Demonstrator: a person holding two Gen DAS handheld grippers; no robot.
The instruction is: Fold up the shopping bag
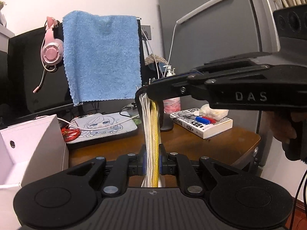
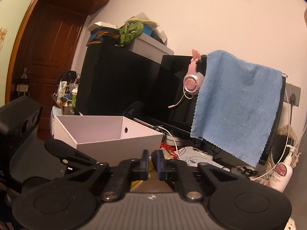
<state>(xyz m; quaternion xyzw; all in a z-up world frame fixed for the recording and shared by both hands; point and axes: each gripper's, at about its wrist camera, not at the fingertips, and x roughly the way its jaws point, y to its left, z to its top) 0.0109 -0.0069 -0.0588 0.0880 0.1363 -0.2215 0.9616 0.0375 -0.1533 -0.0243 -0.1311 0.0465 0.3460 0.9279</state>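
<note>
The folded shopping bag, a thin stack of white and yellow layers, hangs edge-on and upright above the brown desk. My left gripper is shut on its lower part. From the right, my right gripper is shut on the bag's top edge, where a black strap loops out. A hand holds that tool at the far right. In the right wrist view my right gripper stands nearly closed, with a sliver of yellow bag between the pads. The left tool's housing shows at the left edge.
An open white box stands at the desk's left. Behind are a monitor with a blue towel and pink headset, a printed pad, a book with markers, a grey cabinet and a lotion bottle.
</note>
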